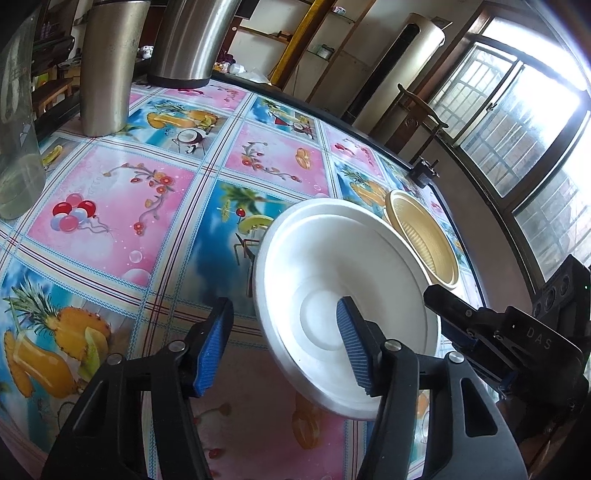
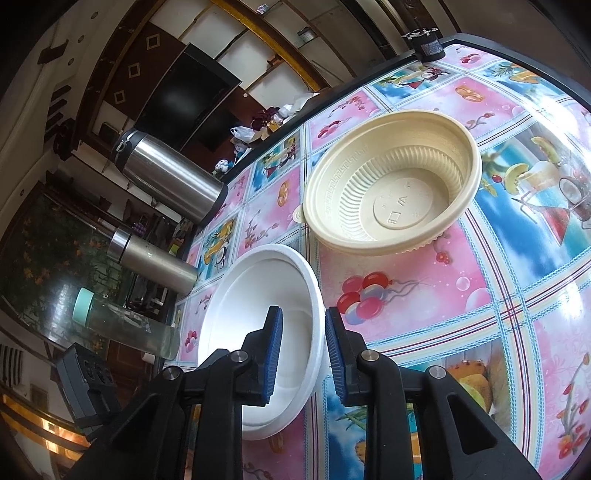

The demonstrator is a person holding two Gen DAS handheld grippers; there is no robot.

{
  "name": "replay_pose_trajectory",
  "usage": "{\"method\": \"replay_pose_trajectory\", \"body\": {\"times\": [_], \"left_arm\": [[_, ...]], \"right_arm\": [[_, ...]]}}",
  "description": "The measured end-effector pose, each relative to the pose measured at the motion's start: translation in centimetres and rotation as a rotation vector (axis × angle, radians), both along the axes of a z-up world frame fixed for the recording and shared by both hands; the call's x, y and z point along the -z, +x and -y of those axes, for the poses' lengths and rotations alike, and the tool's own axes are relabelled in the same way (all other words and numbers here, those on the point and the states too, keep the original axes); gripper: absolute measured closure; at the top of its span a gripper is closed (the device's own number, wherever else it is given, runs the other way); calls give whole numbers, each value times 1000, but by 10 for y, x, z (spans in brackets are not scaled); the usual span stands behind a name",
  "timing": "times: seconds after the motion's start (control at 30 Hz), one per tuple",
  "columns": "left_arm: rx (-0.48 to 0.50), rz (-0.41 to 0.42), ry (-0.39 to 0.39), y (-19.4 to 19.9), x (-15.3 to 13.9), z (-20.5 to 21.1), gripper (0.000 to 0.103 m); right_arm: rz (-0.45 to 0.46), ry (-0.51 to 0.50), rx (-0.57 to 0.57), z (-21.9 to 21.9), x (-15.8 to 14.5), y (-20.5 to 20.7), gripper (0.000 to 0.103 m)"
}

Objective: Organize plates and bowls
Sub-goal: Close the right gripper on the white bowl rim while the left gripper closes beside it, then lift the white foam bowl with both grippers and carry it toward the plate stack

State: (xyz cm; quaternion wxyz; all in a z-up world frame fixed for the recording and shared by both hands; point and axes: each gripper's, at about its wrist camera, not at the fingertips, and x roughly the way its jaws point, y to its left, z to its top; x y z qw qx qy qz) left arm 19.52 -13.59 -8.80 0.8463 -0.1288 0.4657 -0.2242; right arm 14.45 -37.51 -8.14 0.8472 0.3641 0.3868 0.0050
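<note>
Left gripper (image 1: pixel 282 345), right gripper (image 2: pixel 303 354): black plastic frames, ribbed blue pads (image 1: pixel 351 347), silver pivot screws (image 2: pixel 368 355), triangular cutouts, "DAS" lettering at 3 o'clock.

A home: fruit-print tablecloth (image 1: pixel 147 206), television (image 2: pixel 188 92), shelves (image 1: pixel 266 33).

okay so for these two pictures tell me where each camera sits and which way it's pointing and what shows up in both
Left wrist: sits on the left gripper, looking along its open fingers across the patterned tablecloth toward the windows; own fingers frame the white bowl, with the right gripper at the right.
Right wrist: sits on the right gripper, looking across the table toward the steel flasks; its fingers straddle the white bowl's rim.
Shared: white bowl, beige bowl, tablecloth, flasks.
</note>
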Motion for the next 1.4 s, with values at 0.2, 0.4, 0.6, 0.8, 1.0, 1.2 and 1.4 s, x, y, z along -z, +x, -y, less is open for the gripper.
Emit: {"method": "replay_pose_trajectory", "body": {"times": [0.2, 0.4, 0.6, 0.8, 1.0, 1.2, 1.4], "left_arm": [[10, -39, -26, 2, 3, -3, 69], [28, -55, -18, 1, 6, -1, 87], [14, -57, -33, 1, 4, -8, 93], [21, -48, -28, 0, 2, -6, 93], [20, -38, -21, 0, 1, -6, 93], [20, -23, -18, -2, -3, -7, 93], [19, -7, -16, -6, -7, -6, 93]], "right_arm": [[-7, -10, -2, -2, 0, 1, 82], [-17, -25, -3, -5, 1, 2, 91], [-26, -32, 2, -4, 2, 3, 96], [-19, -44, 7, -5, -1, 2, 96], [-26, -42, 9, -4, -1, 2, 96], [-22, -39, 10, -4, -1, 0, 96], [-22, -34, 18, -4, -3, -5, 96]]}}
